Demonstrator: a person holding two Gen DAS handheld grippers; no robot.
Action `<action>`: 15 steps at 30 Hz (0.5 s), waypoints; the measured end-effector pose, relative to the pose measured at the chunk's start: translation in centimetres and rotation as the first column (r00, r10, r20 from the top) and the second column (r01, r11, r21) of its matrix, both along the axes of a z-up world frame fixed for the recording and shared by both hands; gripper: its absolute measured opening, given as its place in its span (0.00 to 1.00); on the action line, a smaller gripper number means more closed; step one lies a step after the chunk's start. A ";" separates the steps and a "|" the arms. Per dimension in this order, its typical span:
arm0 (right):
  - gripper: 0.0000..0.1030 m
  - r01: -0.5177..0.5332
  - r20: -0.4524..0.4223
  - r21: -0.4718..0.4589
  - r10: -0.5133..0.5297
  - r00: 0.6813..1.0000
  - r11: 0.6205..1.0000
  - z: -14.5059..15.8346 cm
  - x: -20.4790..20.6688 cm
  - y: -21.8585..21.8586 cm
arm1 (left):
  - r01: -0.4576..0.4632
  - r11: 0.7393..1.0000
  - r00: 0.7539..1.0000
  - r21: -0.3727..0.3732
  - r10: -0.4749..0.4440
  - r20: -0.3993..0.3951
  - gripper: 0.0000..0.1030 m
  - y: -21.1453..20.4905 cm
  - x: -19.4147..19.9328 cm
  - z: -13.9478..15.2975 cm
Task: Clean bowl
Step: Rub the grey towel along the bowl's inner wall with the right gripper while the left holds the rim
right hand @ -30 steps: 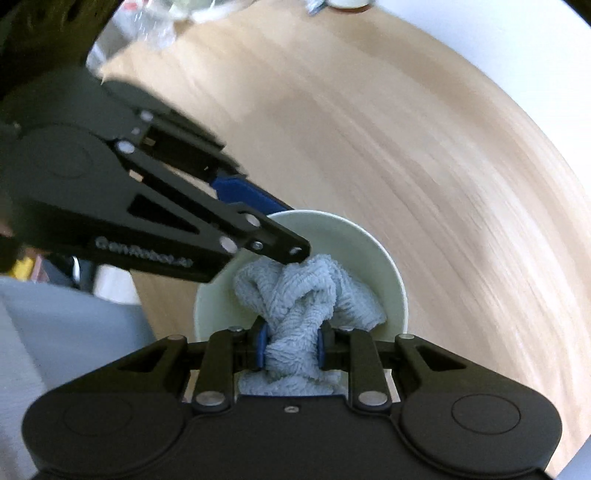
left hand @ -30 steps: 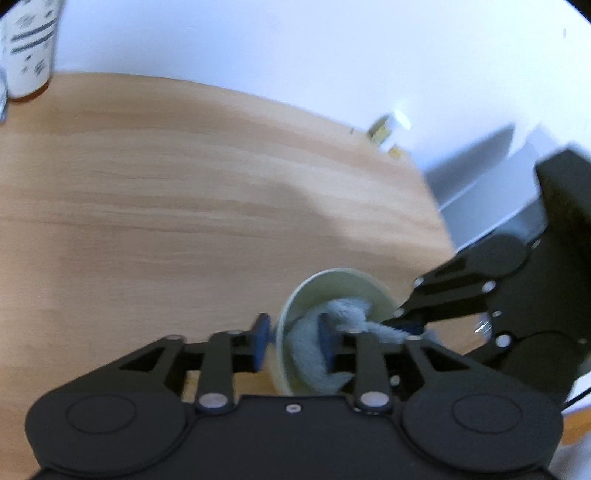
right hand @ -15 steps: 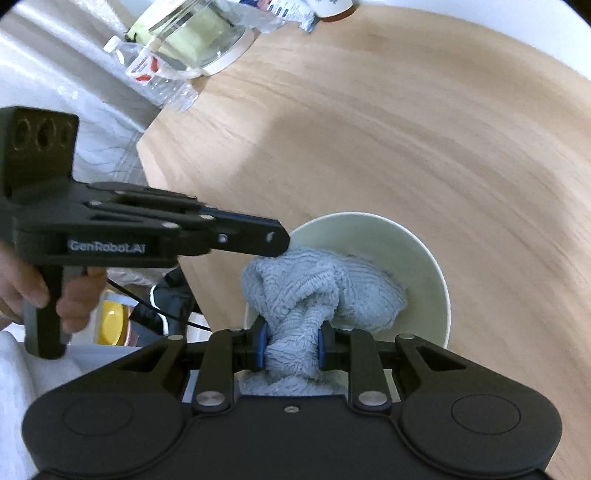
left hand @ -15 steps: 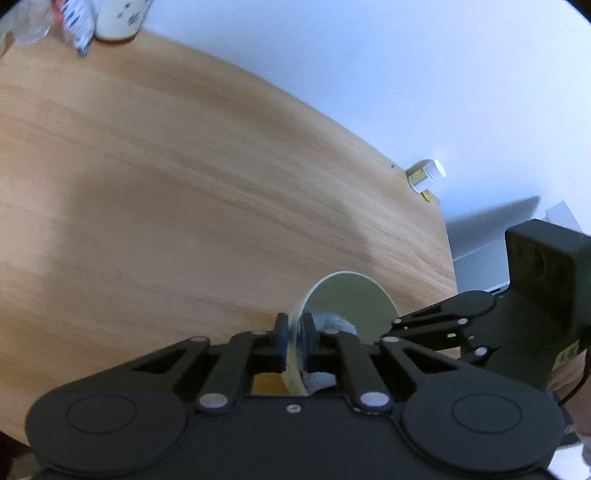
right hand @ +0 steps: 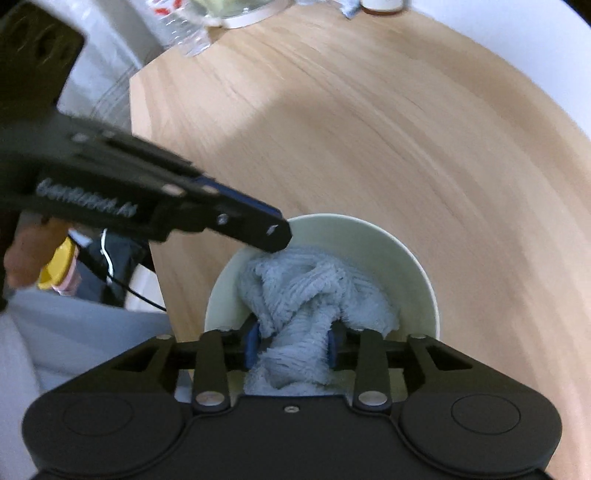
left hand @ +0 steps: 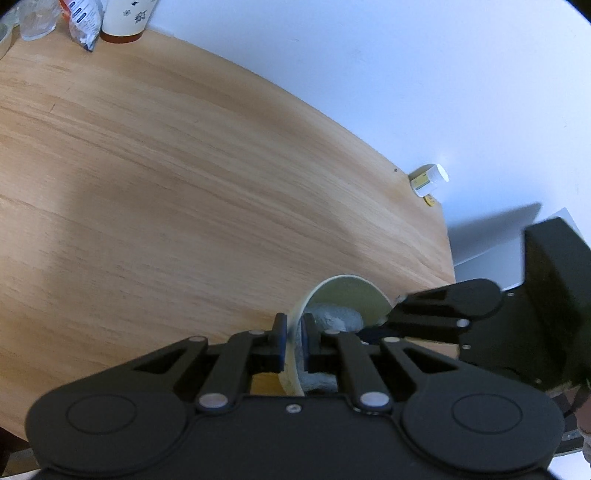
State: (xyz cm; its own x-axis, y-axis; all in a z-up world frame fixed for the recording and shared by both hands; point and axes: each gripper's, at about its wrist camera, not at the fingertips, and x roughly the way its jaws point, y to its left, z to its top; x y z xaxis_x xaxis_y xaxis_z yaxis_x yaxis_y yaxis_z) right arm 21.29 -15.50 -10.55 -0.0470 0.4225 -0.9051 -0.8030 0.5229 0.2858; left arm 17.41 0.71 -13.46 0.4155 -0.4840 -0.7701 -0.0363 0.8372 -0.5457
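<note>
A pale green round ceramic bowl [right hand: 413,266] is seen near the 6 o'clock edge of the light wooden table [right hand: 406,129]. Its rim is clamped by the left gripper [left hand: 293,341]. A crumpled grey terry cloth [right hand: 314,295] lies inside, between the opening jaws of the right gripper [right hand: 291,345].

i see a light wood table [left hand: 184,192] w/ pale bowl [left hand: 351,291] near edge, paper cup [left hand: 125,18], snack packet [left hand: 81,26], small bottle [left hand: 428,181] at back.

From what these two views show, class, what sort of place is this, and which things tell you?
Probably a home dining or kitchen table: a light wooden tabletop against a plain white wall, a pale green bowl holding a grey terry cloth, and a patterned paper cup.
</note>
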 end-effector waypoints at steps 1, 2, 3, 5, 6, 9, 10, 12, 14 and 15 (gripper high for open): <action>0.60 -0.032 0.024 0.008 0.032 0.999 0.999 0.7 -0.3 -0.3 | -0.001 1.000 1.000 -0.002 0.001 0.001 0.07 0.1 0.0 0.1; 0.60 -0.045 0.032 0.011 0.045 0.998 0.999 1.1 -0.5 -0.7 | -0.002 1.000 1.000 -0.007 0.002 0.001 0.07 0.1 0.0 0.1; 0.60 -0.053 0.040 0.014 0.052 0.998 0.999 1.4 -0.5 -0.9 | -0.004 1.000 1.000 -0.012 0.004 0.001 0.07 0.2 0.0 0.1; 0.60 -0.067 0.057 0.019 0.066 0.996 0.998 2.1 -0.5 -1.2 | -0.009 1.000 1.000 -0.014 0.009 0.001 0.07 0.4 -0.2 0.1; 0.59 -0.060 0.060 0.042 0.057 0.997 0.997 2.3 -0.2 -1.6 | -0.011 1.000 1.000 -0.017 0.011 0.000 0.07 0.4 -0.3 0.1; 0.50 -0.022 0.020 0.084 0.020 1.000 0.996 2.2 0.8 -1.8 | -0.022 1.000 1.000 -0.021 0.021 -0.014 0.07 0.2 -0.3 -0.2; 0.46 -0.002 -0.016 0.091 0.003 1.000 0.996 1.7 1.4 -1.7 | -0.028 0.999 0.999 -0.025 0.028 -0.016 0.07 0.3 -0.4 -0.2; 0.36 -0.012 -0.016 0.081 0.013 1.000 0.997 0.7 1.6 -0.9 | -0.037 0.999 0.999 -0.030 0.036 -0.018 0.07 0.4 -0.4 -0.3; 0.24 -0.027 -0.005 0.065 0.027 1.000 0.998 -0.3 1.8 0.4 | -0.045 0.999 0.999 -0.028 0.044 -0.020 0.06 0.4 -0.5 -0.4; 0.24 -0.013 -0.023 0.056 0.014 1.000 0.998 -1.0 2.1 0.9 | -0.046 0.999 0.999 -0.025 0.046 -0.020 0.06 0.3 -0.5 -0.3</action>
